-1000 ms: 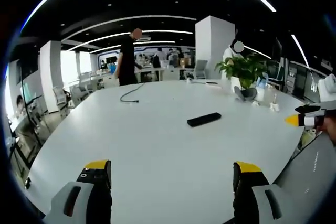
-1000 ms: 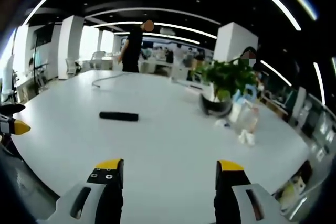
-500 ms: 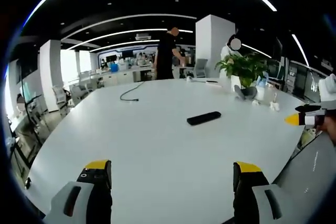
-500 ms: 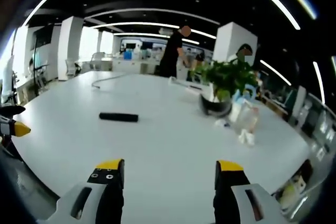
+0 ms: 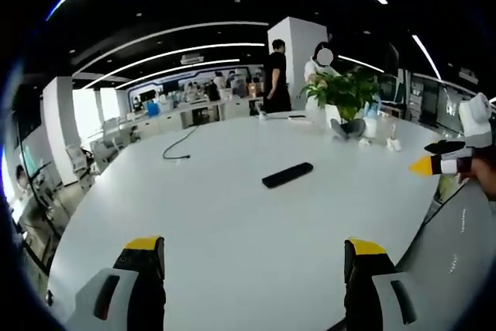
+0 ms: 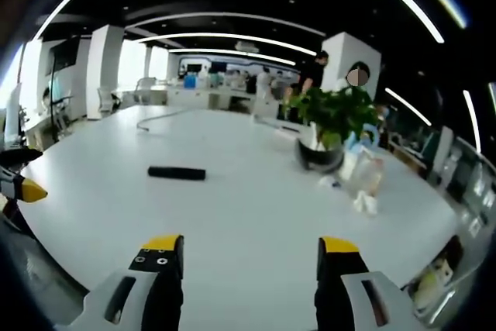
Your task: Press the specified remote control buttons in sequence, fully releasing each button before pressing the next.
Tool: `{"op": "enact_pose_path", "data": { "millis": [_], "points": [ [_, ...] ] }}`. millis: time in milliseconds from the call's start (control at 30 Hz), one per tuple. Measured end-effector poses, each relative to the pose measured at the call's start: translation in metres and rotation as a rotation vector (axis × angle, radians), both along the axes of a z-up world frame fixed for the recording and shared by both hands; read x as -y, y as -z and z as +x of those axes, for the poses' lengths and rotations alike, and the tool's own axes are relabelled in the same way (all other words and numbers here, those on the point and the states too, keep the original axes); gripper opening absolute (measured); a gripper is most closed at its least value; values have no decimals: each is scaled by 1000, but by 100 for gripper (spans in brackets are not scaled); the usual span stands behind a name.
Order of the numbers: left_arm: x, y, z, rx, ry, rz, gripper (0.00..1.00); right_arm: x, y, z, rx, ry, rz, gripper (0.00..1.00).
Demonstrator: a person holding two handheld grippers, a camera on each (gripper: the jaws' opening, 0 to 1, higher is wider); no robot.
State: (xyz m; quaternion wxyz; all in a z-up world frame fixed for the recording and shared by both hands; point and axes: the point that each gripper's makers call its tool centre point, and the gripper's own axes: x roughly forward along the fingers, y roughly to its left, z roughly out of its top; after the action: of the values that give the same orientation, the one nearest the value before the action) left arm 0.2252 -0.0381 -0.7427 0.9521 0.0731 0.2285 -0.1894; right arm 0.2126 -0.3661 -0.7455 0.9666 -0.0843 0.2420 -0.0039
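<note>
A black remote control (image 5: 287, 174) lies flat near the middle of the large white table (image 5: 232, 222); in the right gripper view the remote control (image 6: 177, 173) is at the left of centre. My left gripper (image 5: 252, 249) is open over the table's near edge, well short of the remote, with nothing between its yellow-tipped jaws. My right gripper (image 6: 252, 247) is open too, also far from the remote. The right gripper's yellow tip (image 5: 428, 165) enters the left gripper view from the right, and the left gripper's tip (image 6: 27, 189) enters the right gripper view from the left.
A potted green plant (image 6: 333, 125) stands on the table's far right with bottles and small items (image 6: 363, 180) beside it. A dark cable (image 5: 177, 149) lies on the far side. Two people (image 5: 277, 75) stand behind the table. Office chairs and desks fill the background.
The left gripper view has shifted and tilted slightly, so the remote sits a bit higher and further left. The standing person has walked to the right behind the table. Both grippers stay open.
</note>
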Motion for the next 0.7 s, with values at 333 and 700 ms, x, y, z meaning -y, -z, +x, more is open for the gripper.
{"op": "enact_pose_path", "data": {
  "millis": [333,700],
  "points": [
    [9,-16,21,-7,99,48,92,0,0,-1,-3,2,2,67],
    [22,-27,61,-19,184,94,90,-1,1,-2,-12,-1,-2,66]
  ]
}}
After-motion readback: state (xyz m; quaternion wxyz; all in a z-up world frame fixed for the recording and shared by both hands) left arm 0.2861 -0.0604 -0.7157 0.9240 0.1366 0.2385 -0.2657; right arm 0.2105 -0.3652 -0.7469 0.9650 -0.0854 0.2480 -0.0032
